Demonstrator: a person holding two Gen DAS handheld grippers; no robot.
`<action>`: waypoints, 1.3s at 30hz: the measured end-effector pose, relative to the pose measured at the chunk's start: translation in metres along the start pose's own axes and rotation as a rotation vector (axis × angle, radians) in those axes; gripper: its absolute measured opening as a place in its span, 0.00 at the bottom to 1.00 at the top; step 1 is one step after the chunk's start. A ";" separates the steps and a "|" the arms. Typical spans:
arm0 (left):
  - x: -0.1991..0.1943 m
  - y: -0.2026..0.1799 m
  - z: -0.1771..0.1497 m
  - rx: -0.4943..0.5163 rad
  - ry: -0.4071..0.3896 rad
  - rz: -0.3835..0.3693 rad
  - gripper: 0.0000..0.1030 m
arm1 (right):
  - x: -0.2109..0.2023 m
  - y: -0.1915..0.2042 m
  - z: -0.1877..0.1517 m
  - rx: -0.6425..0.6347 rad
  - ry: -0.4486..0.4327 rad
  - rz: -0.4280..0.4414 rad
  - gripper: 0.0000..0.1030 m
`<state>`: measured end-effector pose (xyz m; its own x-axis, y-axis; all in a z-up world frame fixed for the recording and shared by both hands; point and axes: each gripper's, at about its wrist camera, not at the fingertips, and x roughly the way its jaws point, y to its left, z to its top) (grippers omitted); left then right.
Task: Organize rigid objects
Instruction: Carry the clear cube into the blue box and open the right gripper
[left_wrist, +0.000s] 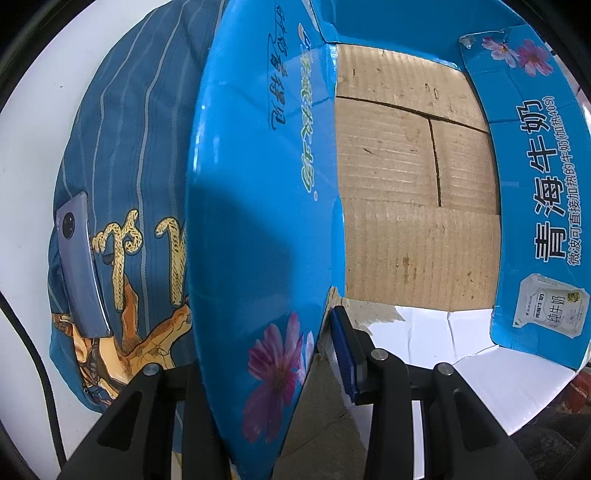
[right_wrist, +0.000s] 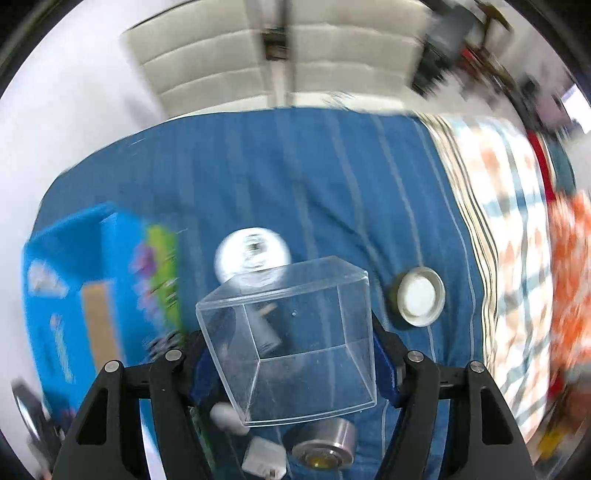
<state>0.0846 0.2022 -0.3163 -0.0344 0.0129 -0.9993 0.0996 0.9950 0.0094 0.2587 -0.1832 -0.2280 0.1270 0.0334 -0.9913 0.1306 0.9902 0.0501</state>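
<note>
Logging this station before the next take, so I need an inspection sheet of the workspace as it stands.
Surface: blue striped cloth over a white top.
Job's things: clear plastic cube box; open blue cardboard milk carton, nothing seen inside.
Clutter: grey smartphone, round metal lid, short metal cylinder, blurred white round item.
Grippers: left gripper shut on the carton's side flap; right gripper grips the clear box.
Cables: one black cable on the white top.
Surroundings: checked orange-and-white fabric; background blurred.
</note>
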 end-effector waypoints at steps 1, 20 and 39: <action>0.000 0.000 0.000 0.001 0.000 -0.002 0.32 | -0.009 0.014 -0.003 -0.059 -0.011 -0.008 0.69; -0.005 0.014 -0.008 -0.008 -0.026 -0.032 0.31 | -0.036 0.185 -0.019 -0.469 -0.061 0.109 0.67; -0.001 0.019 -0.012 0.004 -0.028 -0.047 0.31 | 0.063 0.328 -0.039 -1.277 -0.084 0.089 0.66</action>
<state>0.0746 0.2226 -0.3150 -0.0116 -0.0368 -0.9993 0.1029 0.9940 -0.0378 0.2714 0.1494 -0.2782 0.1543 0.1437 -0.9775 -0.9065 0.4140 -0.0822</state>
